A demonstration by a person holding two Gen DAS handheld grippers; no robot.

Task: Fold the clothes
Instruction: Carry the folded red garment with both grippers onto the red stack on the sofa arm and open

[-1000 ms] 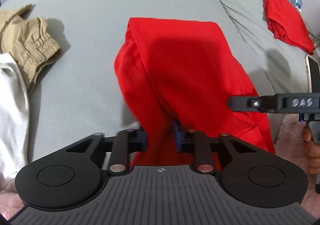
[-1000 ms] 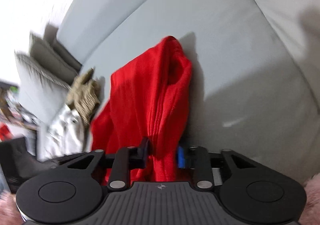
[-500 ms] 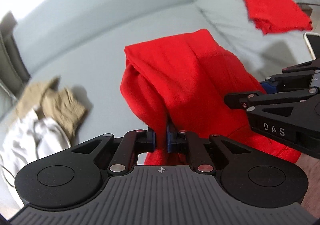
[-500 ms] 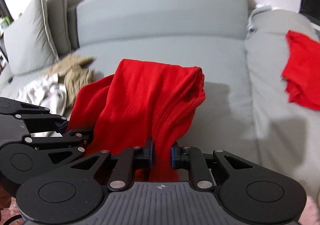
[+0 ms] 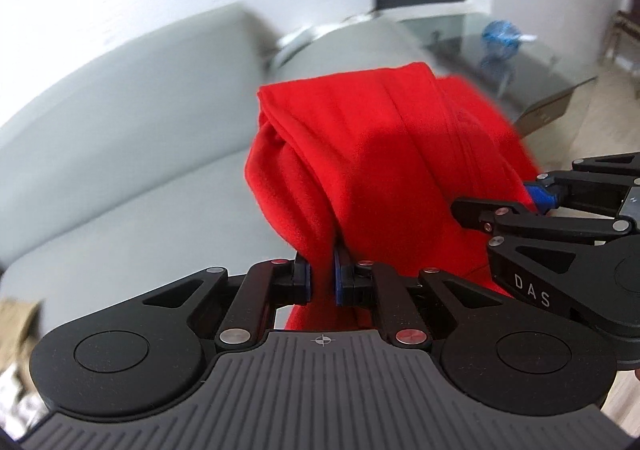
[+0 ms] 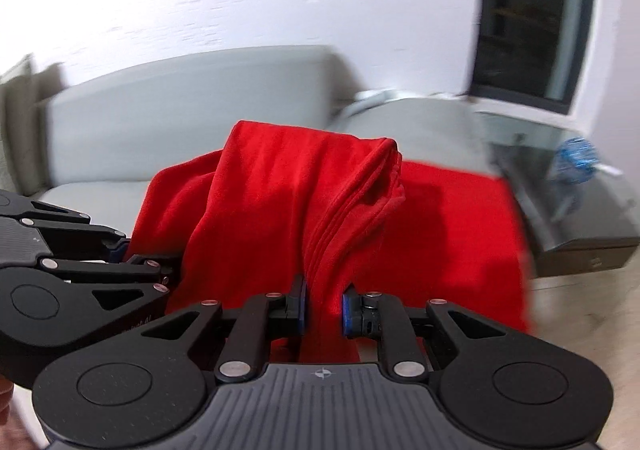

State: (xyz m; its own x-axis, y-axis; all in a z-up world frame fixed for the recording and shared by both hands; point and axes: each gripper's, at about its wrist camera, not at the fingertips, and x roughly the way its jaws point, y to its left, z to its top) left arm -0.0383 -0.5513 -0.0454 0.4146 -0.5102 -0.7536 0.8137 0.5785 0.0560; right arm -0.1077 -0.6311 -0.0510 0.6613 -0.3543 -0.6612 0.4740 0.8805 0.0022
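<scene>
- On the far left, the grey sofa (image 5: 132,117) shows its backrest and seat; a tan garment (image 5: 18,316) sits blurred at the frame edge.
- Our left gripper (image 5: 322,282) has its fingers pressed onto a bunched fold of the red garment (image 5: 360,169), pinching it tight.
- The red garment hangs in the air between both grippers, in front of the sofa, draped over itself in thick folds.
- Our right gripper (image 6: 323,308) pinches a second bunch of the same garment; its pads sit slightly wider, with cloth filling the gap.
- To the right, a second red cloth (image 6: 460,217) lies behind the held one, beside a glass table (image 6: 560,153).
- Risk: each grip holds several layers, so a fast swing could pull an inner layer free and spoil the fold.
- Risk: setting the garment down on the second red cloth could tangle the two pieces.
- Risk: uneven height between the grippers would leave a skewed crease.
</scene>
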